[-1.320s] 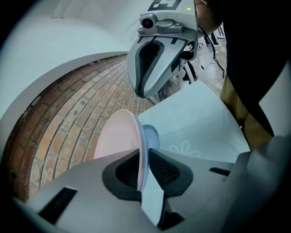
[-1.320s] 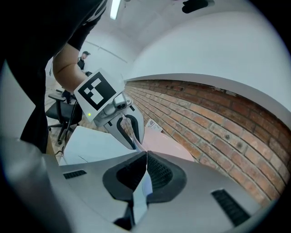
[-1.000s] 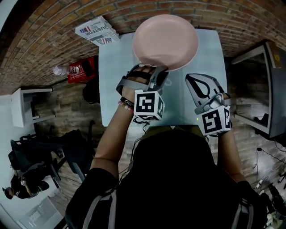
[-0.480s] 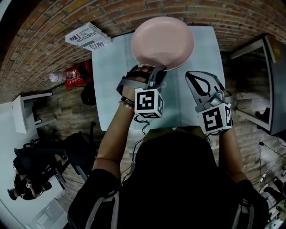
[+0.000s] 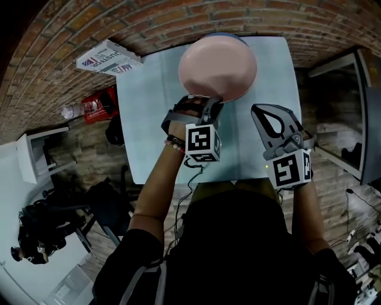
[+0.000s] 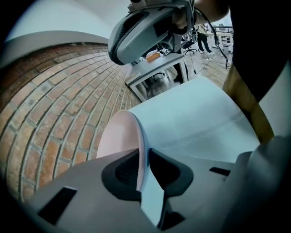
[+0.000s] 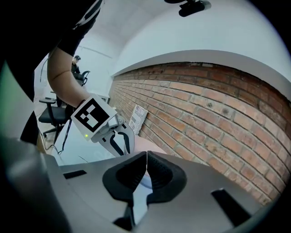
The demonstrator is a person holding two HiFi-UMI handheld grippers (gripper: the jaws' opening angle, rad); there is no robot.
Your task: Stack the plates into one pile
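Observation:
A pink plate [image 5: 217, 67] hangs over the far part of the pale blue table [image 5: 149, 125]. My left gripper [image 5: 212, 102] is shut on its near rim. In the left gripper view the thin rim [image 6: 142, 157] sits edge-on between the two pads. A sliver of blue rim [image 5: 233, 36] shows just past the pink plate's far edge, perhaps a second plate under it. My right gripper [image 5: 275, 122] hovers over the table's right side, beside the plate, with its jaws touching and nothing between them. In the right gripper view the left gripper's marker cube [image 7: 93, 116] shows to the left.
The table stands against a brick wall [image 5: 178, 18]. A printed box [image 5: 107, 58] lies at the table's far left corner. A red pack and a bottle [image 5: 92, 104] lie on the wooden floor at left. A dark desk [image 5: 351, 113] stands to the right.
The head view has tilted and the table sits lower in frame. The pink plate looks smaller and lower, and a blue rim has come into sight beyond it. Both grips are unchanged.

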